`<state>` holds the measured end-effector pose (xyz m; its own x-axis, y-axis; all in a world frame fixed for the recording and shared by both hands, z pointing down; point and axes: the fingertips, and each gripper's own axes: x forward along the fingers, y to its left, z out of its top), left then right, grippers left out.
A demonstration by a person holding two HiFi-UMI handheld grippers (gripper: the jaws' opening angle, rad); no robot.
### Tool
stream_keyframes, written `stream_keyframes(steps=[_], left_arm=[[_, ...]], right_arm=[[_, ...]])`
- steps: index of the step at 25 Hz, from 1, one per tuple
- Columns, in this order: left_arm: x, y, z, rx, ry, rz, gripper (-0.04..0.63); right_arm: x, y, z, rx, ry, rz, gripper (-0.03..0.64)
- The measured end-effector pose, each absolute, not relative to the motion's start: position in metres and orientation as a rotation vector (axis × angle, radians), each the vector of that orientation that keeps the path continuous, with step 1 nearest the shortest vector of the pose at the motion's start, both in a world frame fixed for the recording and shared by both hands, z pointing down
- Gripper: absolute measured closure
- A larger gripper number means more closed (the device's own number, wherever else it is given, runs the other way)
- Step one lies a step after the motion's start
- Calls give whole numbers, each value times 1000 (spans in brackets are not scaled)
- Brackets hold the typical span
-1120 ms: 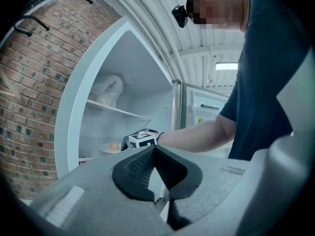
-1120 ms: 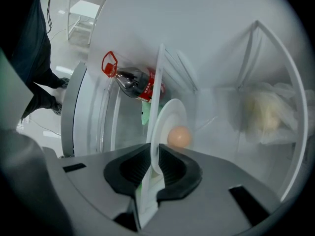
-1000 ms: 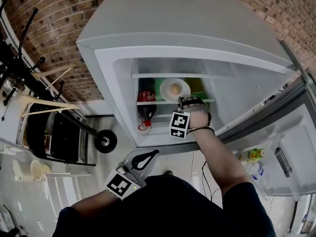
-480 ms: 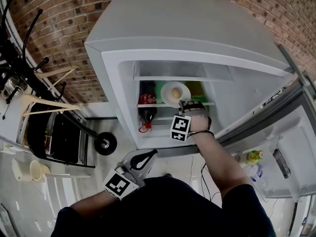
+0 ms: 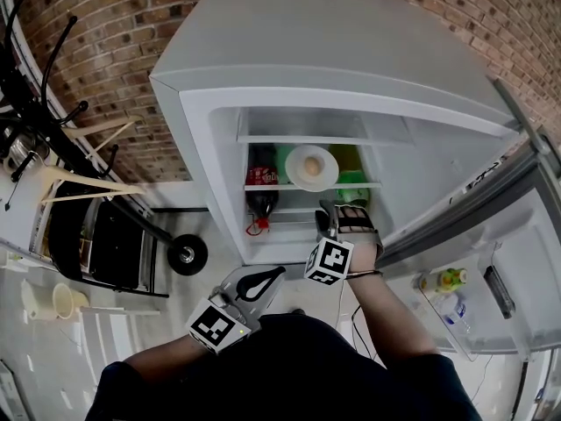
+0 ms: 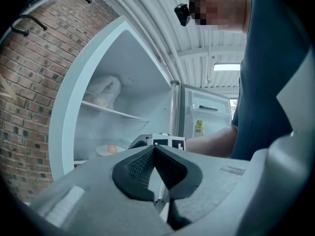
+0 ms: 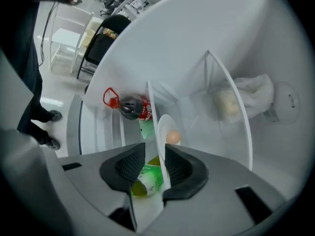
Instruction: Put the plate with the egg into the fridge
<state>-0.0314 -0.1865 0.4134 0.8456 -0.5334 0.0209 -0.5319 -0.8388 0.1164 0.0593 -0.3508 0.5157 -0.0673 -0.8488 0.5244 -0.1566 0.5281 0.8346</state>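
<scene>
the fridge stands open against a brick wall, with its door swung out to the right in the head view.

the plate rests on a shelf inside the fridge compartment, flat and clear of both tools. the egg lies on the middle of the plate. the right gripper view shows the same plate and egg beyond the jaws, not touching them.

a dark soda bottle with a red cap is just beside the plate on its left. a green bottle is on the plate's right; which level each bottle occupies cannot be told.

right hand-held gripper: released. its jaws have just been opening and now stand apart in front of the shelf edge. nothing lies between the pads; the green bottle shows through the gap, further in.

left hand-held gripper: clenched, with nothing in it. it is held low, in front of the person's body and well apart from the fridge interior. in the left gripper view its jaw tips meet, with no object between them, and the plate is visible far behind.
</scene>
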Motion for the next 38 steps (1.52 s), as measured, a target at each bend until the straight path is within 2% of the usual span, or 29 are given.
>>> stream_keyframes(steps=[10,17,24,29,38], left_arm=[[-21,-183,412,2926,-811,-18,598],[-20,-183,412,2931,-808,-15,597],[-17,-182,409,2935,-798,-22,598],[-16,-182,411,2938,-795,-11,597],[-13,-180,411,2935,-786,8,597]], right_arm=[[30,-279,476,1055,-2010,-453,492],[18,-239,447,1134,-2265,-318,529],[11,-213,437,1114,-2505,-47,550],[4,-204,443,1115,-2635,147,593],[2,-198,445,1108,-2708,189,604]])
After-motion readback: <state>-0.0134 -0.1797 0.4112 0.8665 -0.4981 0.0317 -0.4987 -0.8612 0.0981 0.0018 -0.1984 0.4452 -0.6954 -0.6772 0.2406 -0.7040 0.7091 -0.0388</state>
